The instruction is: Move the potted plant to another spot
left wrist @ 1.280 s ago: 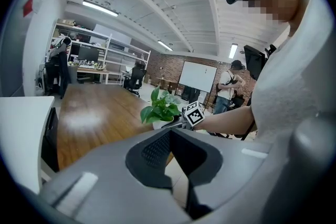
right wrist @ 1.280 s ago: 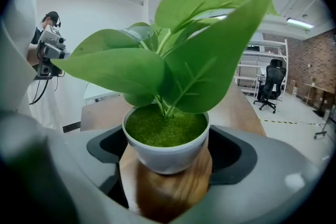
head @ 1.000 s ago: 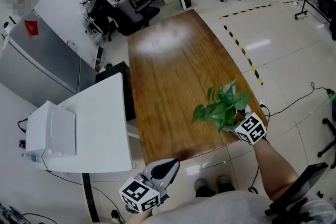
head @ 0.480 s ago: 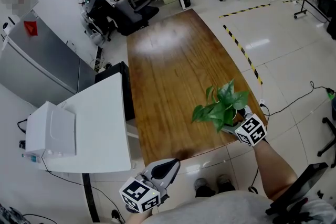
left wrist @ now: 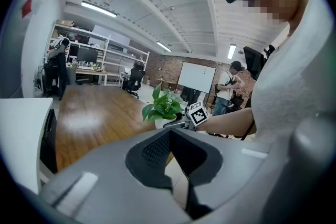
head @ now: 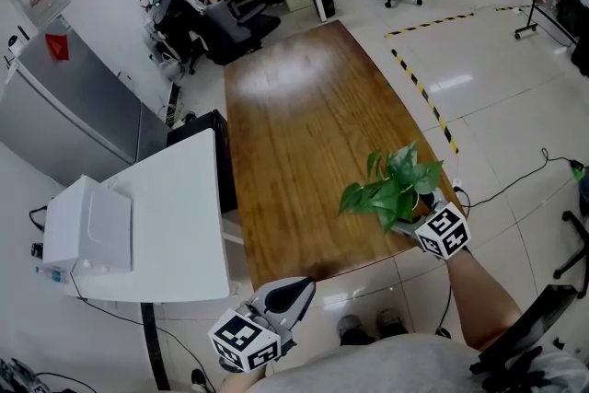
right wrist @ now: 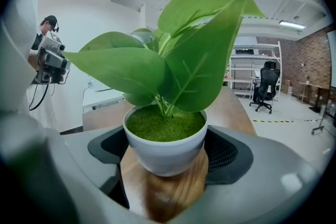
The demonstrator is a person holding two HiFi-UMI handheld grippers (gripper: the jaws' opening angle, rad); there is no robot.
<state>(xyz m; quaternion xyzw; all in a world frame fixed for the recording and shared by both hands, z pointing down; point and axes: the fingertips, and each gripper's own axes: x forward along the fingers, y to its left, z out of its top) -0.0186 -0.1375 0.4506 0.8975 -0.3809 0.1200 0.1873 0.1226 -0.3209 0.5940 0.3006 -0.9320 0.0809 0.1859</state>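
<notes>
A potted plant [head: 394,189] with broad green leaves in a white pot [right wrist: 165,147] stands at the near right corner of the long wooden table [head: 294,124]. My right gripper [head: 416,211] reaches in from the table's near edge. In the right gripper view [right wrist: 165,157] its jaws are shut on the pot, one dark pad against each side. My left gripper [head: 299,292] hangs low in front of the table's near edge, shut and empty. The left gripper view [left wrist: 170,136] shows the plant [left wrist: 164,107] and the right gripper's marker cube beyond the jaws.
A white desk [head: 170,216] with a white box [head: 87,235] adjoins the table's left side, and a grey cabinet [head: 64,106] stands behind it. Office chairs [head: 198,18] crowd the table's far end. Yellow-black tape [head: 423,87] runs along the floor at right. A person [left wrist: 231,86] stands far off.
The plant and my right gripper have shifted very slightly to the right. The left gripper has stayed where it was.
</notes>
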